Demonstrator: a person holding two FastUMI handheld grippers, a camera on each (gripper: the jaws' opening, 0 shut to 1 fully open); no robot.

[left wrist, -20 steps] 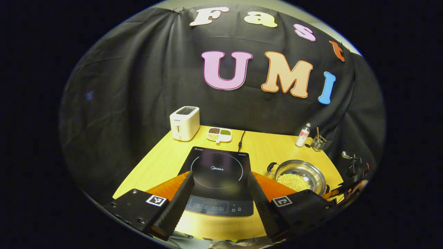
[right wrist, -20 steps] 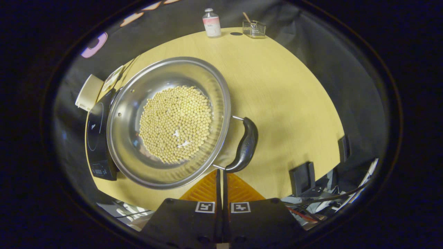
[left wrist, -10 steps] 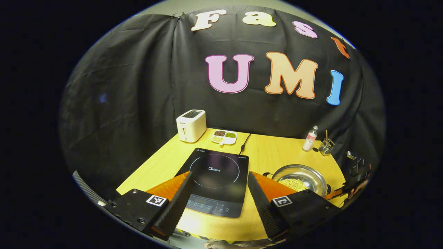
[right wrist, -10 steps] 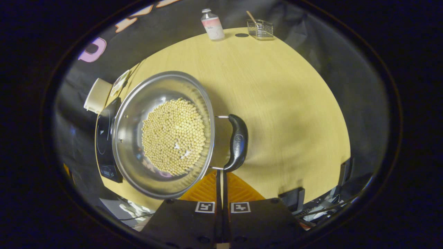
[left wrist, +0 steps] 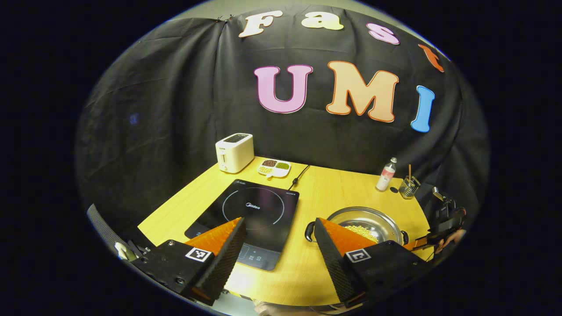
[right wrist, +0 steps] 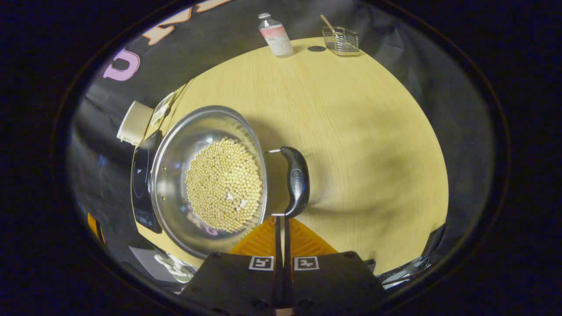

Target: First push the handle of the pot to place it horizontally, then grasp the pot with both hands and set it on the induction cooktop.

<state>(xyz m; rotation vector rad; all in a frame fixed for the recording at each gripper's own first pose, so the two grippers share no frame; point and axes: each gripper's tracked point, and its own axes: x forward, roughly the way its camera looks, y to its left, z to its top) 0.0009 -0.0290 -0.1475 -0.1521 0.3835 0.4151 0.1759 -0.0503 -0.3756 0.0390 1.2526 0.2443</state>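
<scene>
step in hand: i judge i'm on the handle push. my right gripper [right wrist: 281,219] is clenched, fingers pressed flat together with nothing between them, their tips right at the near end of the pot's black handle [right wrist: 296,181].
how to do it well: i'd nudge with the closed tips as one blunt point, low on the handle's end, slow enough that the pot [right wrist: 206,175] doesn't slide or tip. i'd stop once the handle sticks out level from the rim, leaving room for a finger on each side of it.
left tool: my left gripper [left wrist: 279,245] is released, fingers spread wide, hovering over the table's near edge with the induction cooktop [left wrist: 250,215] and the pot's far handle [left wrist: 309,230] showing between them. i'd bring it in only when the push is done.
where the pot is: on the yellow table [right wrist: 351,131], just beside the cooktop's right side, not on it.
pot contents: a loose layer of pale round beans [right wrist: 224,184] covering most of the bottom; they would roll if i jerk or tilt.
other containers: a small divided dish [left wrist: 273,168] of dark, green and pale grains near the toaster [left wrist: 234,152]; a wire basket [right wrist: 341,40] with a stick in it beside a bottle [right wrist: 274,34] at the far edge.
</scene>
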